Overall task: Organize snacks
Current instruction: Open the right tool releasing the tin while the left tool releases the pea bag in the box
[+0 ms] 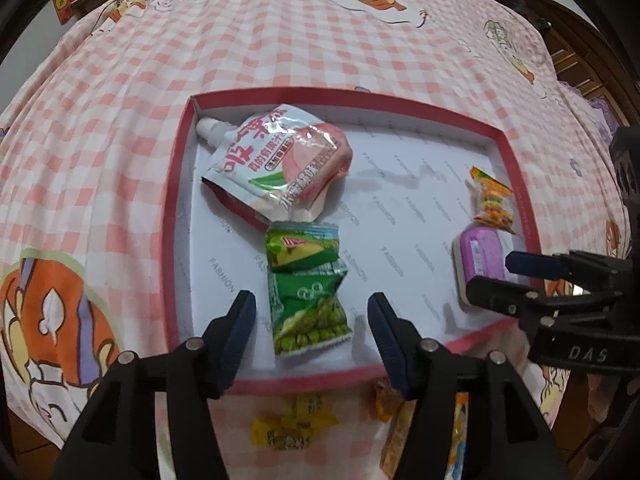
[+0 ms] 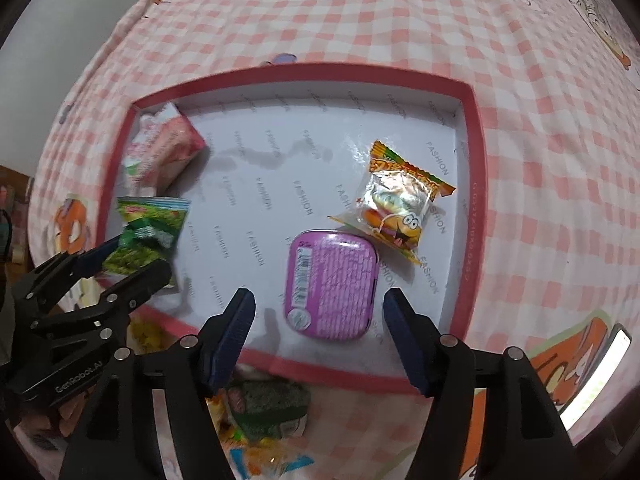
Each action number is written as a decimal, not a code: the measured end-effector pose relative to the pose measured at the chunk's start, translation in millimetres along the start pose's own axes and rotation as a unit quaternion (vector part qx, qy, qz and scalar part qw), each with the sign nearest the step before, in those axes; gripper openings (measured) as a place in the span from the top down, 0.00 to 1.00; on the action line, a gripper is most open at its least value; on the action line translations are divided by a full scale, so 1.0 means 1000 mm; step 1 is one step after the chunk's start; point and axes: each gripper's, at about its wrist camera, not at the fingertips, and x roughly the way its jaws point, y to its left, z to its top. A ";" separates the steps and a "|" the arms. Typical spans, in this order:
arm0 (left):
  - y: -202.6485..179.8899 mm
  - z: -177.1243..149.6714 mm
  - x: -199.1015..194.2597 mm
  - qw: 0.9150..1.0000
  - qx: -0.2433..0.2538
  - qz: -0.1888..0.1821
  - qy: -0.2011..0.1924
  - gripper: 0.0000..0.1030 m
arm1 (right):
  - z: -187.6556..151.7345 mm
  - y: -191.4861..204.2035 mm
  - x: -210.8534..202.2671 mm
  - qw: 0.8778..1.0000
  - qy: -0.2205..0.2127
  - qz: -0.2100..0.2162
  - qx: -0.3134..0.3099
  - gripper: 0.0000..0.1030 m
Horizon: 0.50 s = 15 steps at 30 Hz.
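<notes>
Pink-and-white checked cloth [image 1: 280, 40] with cartoon prints covers the whole surface. On it sits a shallow red-rimmed tray [image 1: 176, 200], white floor printed "FASHION".

In the tray, big to small:
- peach drink pouch [image 1: 276, 160] with white spout, far-left corner, lying flat
- green pea snack packet [image 1: 308, 312], near-left, its top edge touching a smaller green wafer packet [image 1: 302, 250] that sits just below the pouch
- purple tin [image 2: 332, 284], near-right part of the tray, label side up
- burger gummy packet [image 2: 400, 200], just beyond the tin, corner tucked against it

Outside the tray, in front of its near rim: yellow packet [image 1: 292, 424] and orange packets [image 1: 396, 432], blurred; from the right wrist view a green-wrapped snack [image 2: 268, 404] below the rim too.

Left gripper [image 1: 312, 320]: jaws spread wide on either side of the pea packet, no contact visible, holding nothing.
Right gripper [image 2: 316, 320]: jaws spread wide, flanking the near end of the purple tin, gaps visible on both sides, holding nothing.

Both tools hover at the tray's near edge.
</notes>
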 end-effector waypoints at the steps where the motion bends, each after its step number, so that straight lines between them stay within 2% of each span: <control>1: 0.001 -0.001 -0.004 1.000 0.001 -0.001 -0.003 0.40 | -0.002 0.002 -0.005 1.000 -0.005 0.000 -0.004 0.34; 8: 0.013 -0.015 -0.030 1.000 -0.008 -0.008 -0.015 0.38 | -0.019 0.014 -0.017 1.000 -0.012 -0.001 -0.019 0.34; 15: 0.023 -0.040 -0.041 1.000 -0.003 -0.003 -0.004 0.38 | -0.040 0.026 -0.017 1.000 0.000 0.011 -0.030 0.34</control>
